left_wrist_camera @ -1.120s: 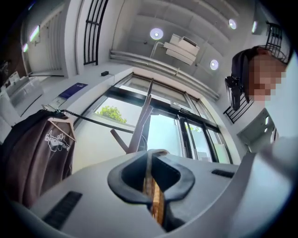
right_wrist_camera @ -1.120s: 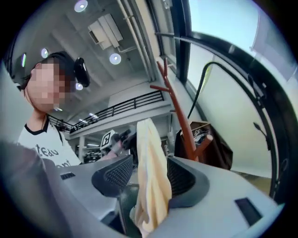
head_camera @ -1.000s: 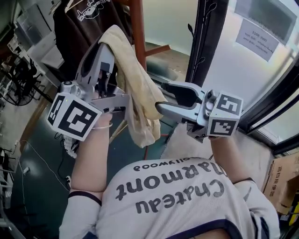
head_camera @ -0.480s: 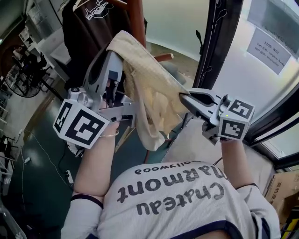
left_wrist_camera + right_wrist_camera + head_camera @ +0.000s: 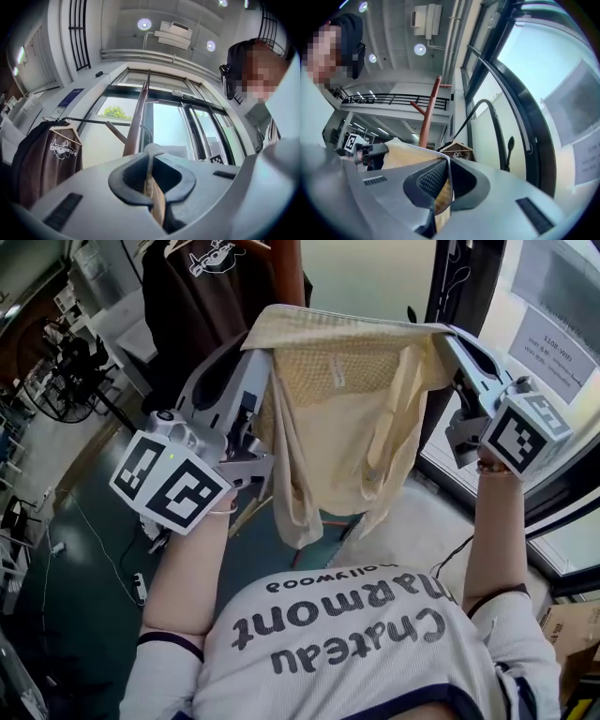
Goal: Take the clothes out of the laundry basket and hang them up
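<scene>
A pale yellow garment hangs spread out between my two grippers in the head view, its top edge pulled taut. My left gripper is shut on the top left corner. In the left gripper view a fold of the yellow cloth is pinched between the closed jaws. My right gripper is shut on the top right corner, raised high by the window. The right gripper view shows the garment's edge clamped between its jaws, with the rest of the cloth stretching off to the left.
A brown T-shirt hangs on a wooden hanger from a rail at the upper left. A reddish wooden stand pole rises behind the garment. Black-framed glass doors are at the right, and a cardboard box sits at the lower right.
The right gripper, open beside the hanging cloth a second ago, has shut on it and swung up and to the right, spreading the garment wide. The left gripper has barely shifted.
</scene>
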Action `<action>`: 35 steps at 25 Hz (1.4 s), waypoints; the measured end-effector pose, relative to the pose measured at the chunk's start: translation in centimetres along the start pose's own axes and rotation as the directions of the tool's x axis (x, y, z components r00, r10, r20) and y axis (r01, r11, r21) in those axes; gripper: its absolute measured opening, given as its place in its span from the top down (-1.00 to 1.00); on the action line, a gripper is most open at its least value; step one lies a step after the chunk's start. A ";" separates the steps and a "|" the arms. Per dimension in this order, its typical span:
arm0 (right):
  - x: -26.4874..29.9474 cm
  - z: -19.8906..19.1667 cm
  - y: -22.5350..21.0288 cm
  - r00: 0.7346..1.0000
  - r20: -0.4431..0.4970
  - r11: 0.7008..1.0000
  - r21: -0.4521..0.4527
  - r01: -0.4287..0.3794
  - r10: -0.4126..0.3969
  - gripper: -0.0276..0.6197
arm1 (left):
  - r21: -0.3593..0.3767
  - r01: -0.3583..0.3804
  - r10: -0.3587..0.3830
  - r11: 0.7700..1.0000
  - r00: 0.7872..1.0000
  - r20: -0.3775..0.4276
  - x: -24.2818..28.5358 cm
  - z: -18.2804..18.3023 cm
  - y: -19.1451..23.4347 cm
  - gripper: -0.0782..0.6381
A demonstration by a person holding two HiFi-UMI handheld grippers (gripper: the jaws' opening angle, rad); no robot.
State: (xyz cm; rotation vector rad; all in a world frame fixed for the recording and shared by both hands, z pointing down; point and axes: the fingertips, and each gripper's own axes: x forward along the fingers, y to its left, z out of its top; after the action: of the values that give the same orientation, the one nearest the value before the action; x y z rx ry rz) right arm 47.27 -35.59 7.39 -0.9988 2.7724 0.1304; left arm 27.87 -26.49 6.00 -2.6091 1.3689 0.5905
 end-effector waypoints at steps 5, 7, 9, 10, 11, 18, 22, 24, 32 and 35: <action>2.4 5.6 -0.7 0.994 0.108 0.997 -0.069 0.033 -0.025 0.82 | 0.055 -0.004 0.007 0.998 0.999 -0.051 0.4 -0.1 -0.1 0.73; 3.0 7.9 -0.2 0.987 0.164 0.994 -0.113 0.016 0.003 0.82 | 0.067 0.007 -0.003 0.998 0.998 -0.059 0.7 0.1 -0.5 0.73; 3.5 9.4 -0.5 0.982 0.189 0.982 -0.176 0.064 -0.030 0.82 | 0.072 0.008 -0.003 0.997 0.998 -0.061 1.0 0.1 -0.6 0.73; 3.9 9.5 -0.9 0.981 0.185 0.973 -0.208 0.102 -0.063 0.82 | 0.079 -0.001 0.007 0.997 0.998 -0.066 1.2 -0.2 -0.3 0.73; 4.6 9.3 -1.2 0.980 0.173 0.963 -0.234 0.133 -0.093 0.82 | 0.084 -0.015 0.022 0.996 0.997 -0.077 1.3 -0.6 0.1 0.73; 8.8 3.1 -2.3 0.991 0.010 0.957 -0.260 0.128 -0.130 0.82 | 0.013 -0.159 0.159 0.987 0.970 -0.185 0.3 -5.7 4.8 0.73; 10.3 -1.3 -2.9 0.987 -0.071 0.958 -0.261 0.122 -0.146 0.82 | 0.015 -0.198 0.196 0.980 0.956 -0.216 -0.8 -7.9 6.3 0.73; 10.7 -3.6 -2.8 0.984 -0.111 0.963 -0.243 0.112 -0.143 0.82 | 0.001 -0.215 0.209 0.977 0.948 -0.242 -1.7 -9.4 6.8 0.73; 9.3 -12.0 -2.7 0.950 -0.274 0.974 -0.208 0.092 -0.148 0.82 | -0.068 -0.175 0.140 0.982 0.925 -0.353 -4.3 -14.1 5.8 0.73; 8.1 -13.8 -2.2 0.939 -0.311 0.974 -0.208 0.087 -0.150 0.82 | -0.115 -0.148 0.098 0.982 0.931 -0.352 -4.4 -14.7 5.2 0.73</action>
State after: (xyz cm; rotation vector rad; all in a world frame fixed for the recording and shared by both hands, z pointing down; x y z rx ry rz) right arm 40.47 -44.35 19.14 -1.3441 3.0276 0.2387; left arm 25.44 -30.51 21.58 -2.8585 1.6561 0.2543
